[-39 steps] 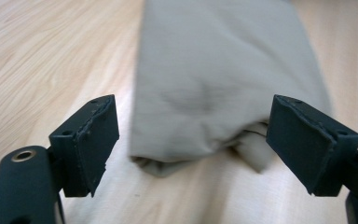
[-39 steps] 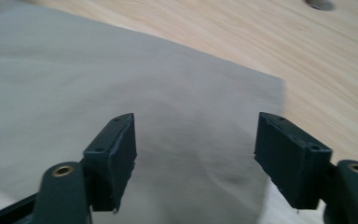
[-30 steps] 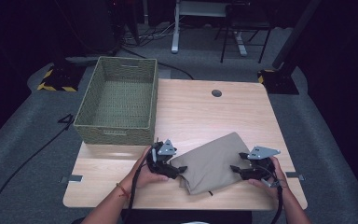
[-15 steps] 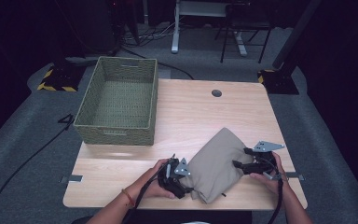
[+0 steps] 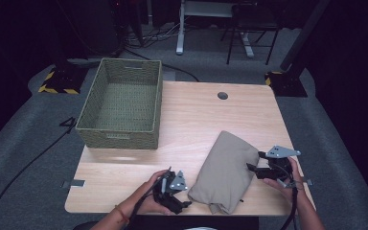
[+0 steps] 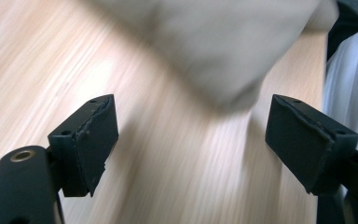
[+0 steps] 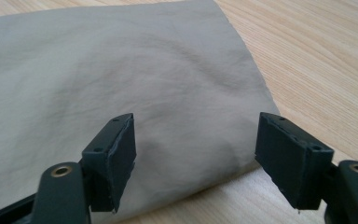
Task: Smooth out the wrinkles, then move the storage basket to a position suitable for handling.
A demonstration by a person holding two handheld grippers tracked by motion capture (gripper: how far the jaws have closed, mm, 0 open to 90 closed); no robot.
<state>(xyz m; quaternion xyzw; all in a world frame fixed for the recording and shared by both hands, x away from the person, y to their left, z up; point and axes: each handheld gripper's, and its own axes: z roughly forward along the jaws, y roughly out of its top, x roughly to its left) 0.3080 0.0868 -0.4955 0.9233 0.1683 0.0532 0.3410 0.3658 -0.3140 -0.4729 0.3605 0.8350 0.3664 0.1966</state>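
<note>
Left gripper (image 5: 184, 194) shifted nearer cloth (image 5: 227, 170), open

The folded beige cloth (image 6: 214, 42) is blurred and cut off at the top edge.

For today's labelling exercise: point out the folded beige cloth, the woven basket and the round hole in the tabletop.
folded beige cloth (image 5: 225, 170), high view, middle of its top face.
woven basket (image 5: 117, 138), high view, near wall.
round hole (image 5: 223, 96), high view, its centre, at the table's far edge.
</note>
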